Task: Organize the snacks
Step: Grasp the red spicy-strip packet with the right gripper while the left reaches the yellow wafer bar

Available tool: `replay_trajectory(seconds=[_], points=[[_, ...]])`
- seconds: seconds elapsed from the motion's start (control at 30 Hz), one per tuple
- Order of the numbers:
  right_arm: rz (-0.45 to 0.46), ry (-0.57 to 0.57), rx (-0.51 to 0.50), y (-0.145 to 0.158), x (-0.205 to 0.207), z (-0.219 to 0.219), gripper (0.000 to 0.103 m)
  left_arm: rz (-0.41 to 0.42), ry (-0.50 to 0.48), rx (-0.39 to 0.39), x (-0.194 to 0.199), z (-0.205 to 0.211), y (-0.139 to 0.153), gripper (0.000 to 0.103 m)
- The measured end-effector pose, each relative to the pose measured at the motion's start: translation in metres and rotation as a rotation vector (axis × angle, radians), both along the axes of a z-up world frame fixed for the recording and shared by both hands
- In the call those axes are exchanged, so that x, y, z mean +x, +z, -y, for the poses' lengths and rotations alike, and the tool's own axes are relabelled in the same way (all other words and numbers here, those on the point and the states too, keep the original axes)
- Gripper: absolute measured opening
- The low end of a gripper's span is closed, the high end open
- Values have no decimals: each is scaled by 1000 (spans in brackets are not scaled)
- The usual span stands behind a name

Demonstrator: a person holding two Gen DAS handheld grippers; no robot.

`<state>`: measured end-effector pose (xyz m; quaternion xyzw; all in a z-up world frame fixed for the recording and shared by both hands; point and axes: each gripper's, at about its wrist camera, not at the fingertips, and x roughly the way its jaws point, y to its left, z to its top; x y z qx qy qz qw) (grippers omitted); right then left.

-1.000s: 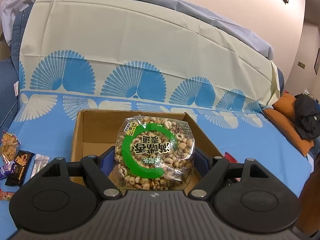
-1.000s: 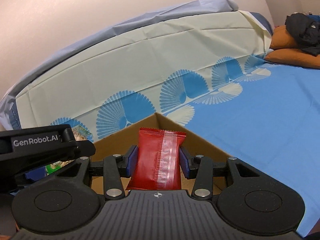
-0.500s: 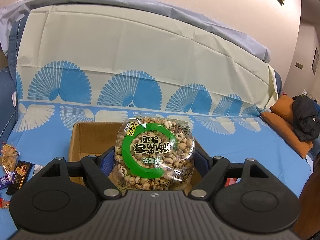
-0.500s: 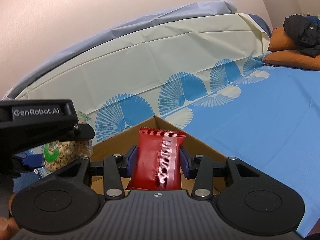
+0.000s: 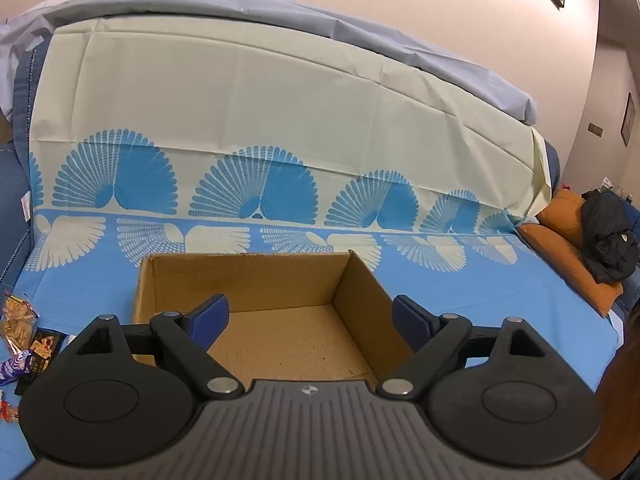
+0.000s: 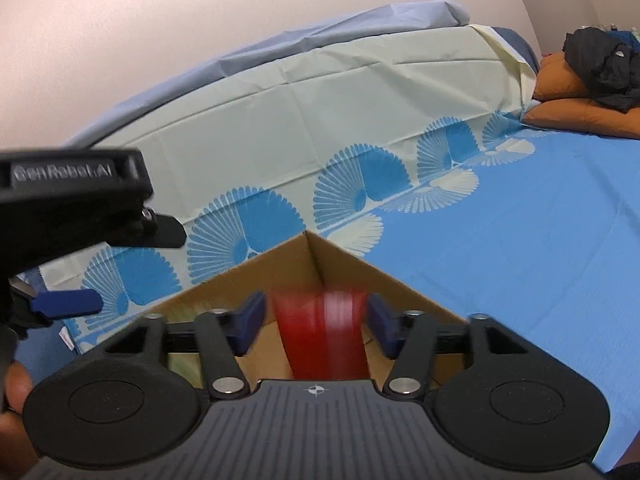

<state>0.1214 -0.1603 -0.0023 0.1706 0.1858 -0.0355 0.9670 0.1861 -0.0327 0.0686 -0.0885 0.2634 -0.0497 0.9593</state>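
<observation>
Nearest the left gripper (image 5: 308,316), whose jaws have just been opening and now stand spread wide with nothing between them, sits the open brown cardboard box (image 5: 256,280) on the bed's blue fan-patterned sheet (image 5: 460,288), with a few loose snack packets (image 5: 24,332) at the left edge. The right gripper (image 6: 316,318), tilted slightly down over the box corner, has jaws that have just been opening, and the blurred red snack packet (image 6: 324,332) between them is clear of both pads. Farther off lie an orange pillow (image 6: 576,112) and a black garment (image 6: 600,64).
</observation>
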Motion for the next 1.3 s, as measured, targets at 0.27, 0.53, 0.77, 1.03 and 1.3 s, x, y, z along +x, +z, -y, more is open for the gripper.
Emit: replay_trajectory(seconds=[0.27,0.53,0.77,1.03,1.3], points=[[23,19,-59,1,-4,-8,67,39,11,-19,-33,-24,6,92],[61,64,-177,2,-17,-29,67,34,56,-49,-87,-78,-4,88],[89,92,-242,5,-35,-44,60,4,104,-23,-147,-138,-44,56],[112,189,-296,3,-60,-66,50,-40,213,173,-165,-223,-99,45],[89,418,-259,-2,-76,-109,49,-93,350,166,-154,-261,-128,44]])
